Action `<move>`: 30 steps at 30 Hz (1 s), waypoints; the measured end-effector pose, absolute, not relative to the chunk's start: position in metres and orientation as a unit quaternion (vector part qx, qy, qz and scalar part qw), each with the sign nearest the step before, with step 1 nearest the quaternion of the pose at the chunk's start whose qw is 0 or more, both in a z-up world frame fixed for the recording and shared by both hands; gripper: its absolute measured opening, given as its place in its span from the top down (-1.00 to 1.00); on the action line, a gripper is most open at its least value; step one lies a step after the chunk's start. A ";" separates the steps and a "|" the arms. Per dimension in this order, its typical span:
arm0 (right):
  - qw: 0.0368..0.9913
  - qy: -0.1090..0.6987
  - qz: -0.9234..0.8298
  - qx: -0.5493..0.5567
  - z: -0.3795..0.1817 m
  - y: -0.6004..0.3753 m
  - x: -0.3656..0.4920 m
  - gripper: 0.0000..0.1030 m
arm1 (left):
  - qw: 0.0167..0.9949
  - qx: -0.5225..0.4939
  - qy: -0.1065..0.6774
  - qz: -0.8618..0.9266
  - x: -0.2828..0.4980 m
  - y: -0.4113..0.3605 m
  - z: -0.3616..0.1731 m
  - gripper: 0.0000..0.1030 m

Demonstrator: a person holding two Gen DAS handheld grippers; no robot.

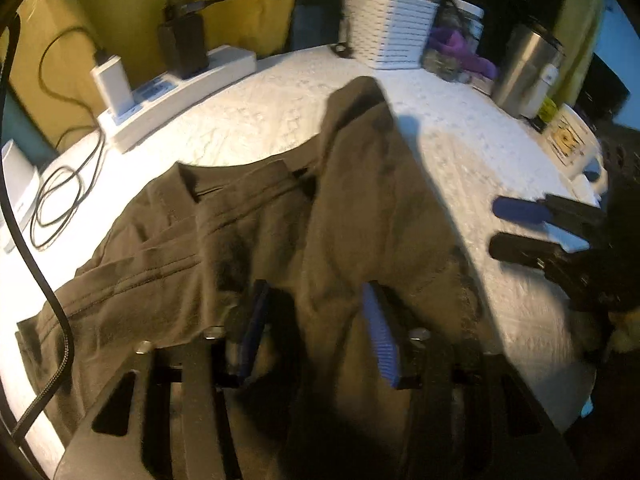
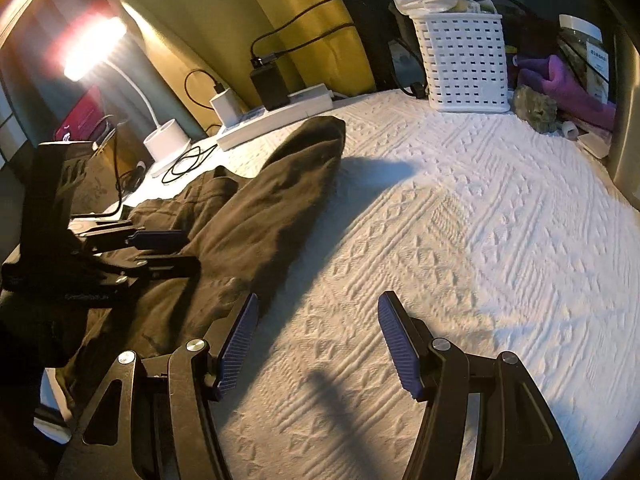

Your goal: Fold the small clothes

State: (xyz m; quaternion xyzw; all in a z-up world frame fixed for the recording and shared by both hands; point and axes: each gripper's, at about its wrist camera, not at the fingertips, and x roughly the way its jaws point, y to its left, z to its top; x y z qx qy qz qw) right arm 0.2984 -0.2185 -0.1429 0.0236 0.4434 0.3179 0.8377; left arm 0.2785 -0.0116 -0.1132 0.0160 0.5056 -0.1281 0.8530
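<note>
Left wrist view first: the left tool [image 1: 316, 312] is down over the dark olive garment [image 1: 224, 240], and cloth fills the gap between its blue pads [image 1: 380, 340]. Whether they actually bite the fabric I cannot tell; the folds hide the contact. The garment sprawls from nine o'clock to the centre of the white textured surface [image 1: 460, 152], with one flap thrown up toward twelve o'clock, ending short of the white basket [image 1: 394, 28]. The fabric looks soft and limp, creased, with stitched seams running across it. At three o'clock the right tool [image 1: 516, 228] waits over bare surface, apart from the cloth.

Right wrist view now: the right tool [image 2: 318, 344] stands released, pads wide apart, nothing between them, only surface beneath. The garment [image 2: 256, 216] lies from eight o'clock up to eleven, its raised flap pointing toward the power strip [image 2: 280, 114]. At nine o'clock the left tool [image 2: 188, 248] sits on the cloth.

My read: this is an early fold, one side being gathered by the left. Next, I judge, the right tool needs to come over to the garment's near edge at seven o'clock and take a corner, so both lift evenly and the flap lands flat.
</note>
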 end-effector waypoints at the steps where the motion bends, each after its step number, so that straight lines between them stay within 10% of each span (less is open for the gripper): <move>1: 0.837 0.443 0.319 0.024 -0.143 -0.219 0.299 -0.25 | 0.851 0.023 0.507 -0.135 0.276 -0.016 -0.113 0.58; 7: 0.841 0.438 0.316 0.022 -0.144 -0.216 0.301 -0.25 | 0.866 0.058 0.480 -0.132 0.262 -0.028 -0.099 0.96; 30: 0.829 0.424 0.365 -0.026 -0.125 -0.105 0.264 -0.25 | 0.916 0.022 0.389 -0.093 0.189 0.061 -0.042 0.96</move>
